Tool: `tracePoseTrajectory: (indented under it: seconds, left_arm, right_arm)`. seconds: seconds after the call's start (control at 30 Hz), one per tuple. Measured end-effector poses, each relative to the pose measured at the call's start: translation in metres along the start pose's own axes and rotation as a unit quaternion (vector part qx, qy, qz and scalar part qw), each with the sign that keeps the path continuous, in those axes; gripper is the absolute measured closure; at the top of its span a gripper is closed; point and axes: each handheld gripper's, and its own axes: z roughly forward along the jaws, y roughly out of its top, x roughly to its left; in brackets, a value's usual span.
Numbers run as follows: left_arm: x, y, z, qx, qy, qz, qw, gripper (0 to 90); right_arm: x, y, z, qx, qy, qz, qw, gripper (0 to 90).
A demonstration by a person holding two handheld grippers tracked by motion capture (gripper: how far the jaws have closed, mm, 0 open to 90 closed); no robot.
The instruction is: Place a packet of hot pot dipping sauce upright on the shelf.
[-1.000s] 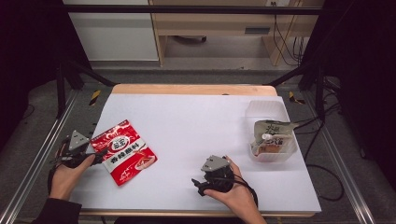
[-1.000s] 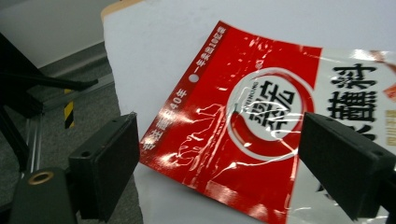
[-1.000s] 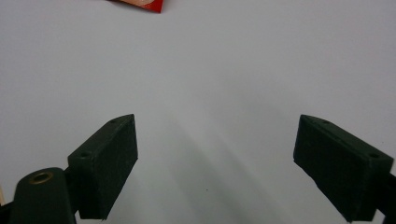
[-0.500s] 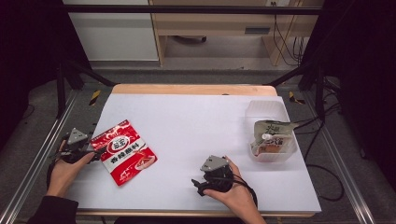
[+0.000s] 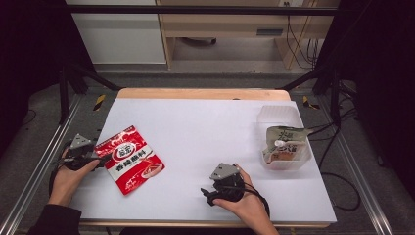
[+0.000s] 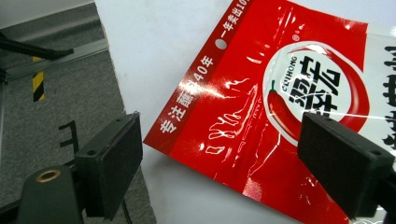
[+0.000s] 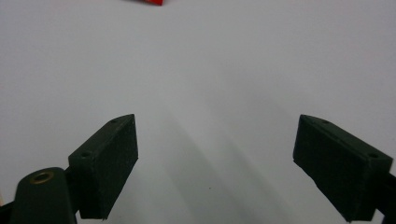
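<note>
I have the left gripper (image 5: 95, 159) at the table's (image 5: 205, 132) left edge, jaws spread wide around the corner of the red chilli packet (image 5: 131, 159), which lies flat on the white surface; whether a pad touches it I can't quite tell. My right gripper (image 5: 215, 191) rests released near the front edge, over bare table.

Red packet (image 5: 129, 159) with white lettering and chilli logo, white table (image 5: 205, 127), black claw (image 6: 233, 158), clear tub (image 5: 281, 120)
</note>
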Motion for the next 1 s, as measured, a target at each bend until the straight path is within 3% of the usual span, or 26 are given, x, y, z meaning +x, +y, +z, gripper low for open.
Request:
tracePoseTrajectory:
  seconds: [0.3,0.4,0.67,0.87,1.0]
  left_arm:
    - [0.001,0.000,0.002,-0.007,-0.011,-0.013,0.9998,16.7]
    - [0.002,0.001,0.000,-0.013,-0.018,-0.031,0.9993,18.1]
    - [-0.001,0.004,-0.011,-0.031,-0.056,-0.055,0.9964,27.9]
    - [-0.005,0.006,-0.013,-0.015,-0.075,-0.062,0.9951,30.9]
    - [-0.004,0.005,-0.006,-0.001,-0.067,-0.064,0.9957,29.0]
  right_arm:
    - [0.000,0.000,0.000,-0.001,0.001,0.001,1.0000,14.4]
    - [-0.001,0.000,0.000,-0.001,0.001,0.000,1.0000,14.5]
    - [-0.001,0.000,-0.001,-0.001,0.000,-0.001,1.0000,14.5]
    - [-0.004,-0.001,-0.002,-0.002,-0.002,0.001,1.0000,14.7]
    - [-0.004,-0.001,-0.001,0.000,0.001,-0.001,1.0000,14.9]
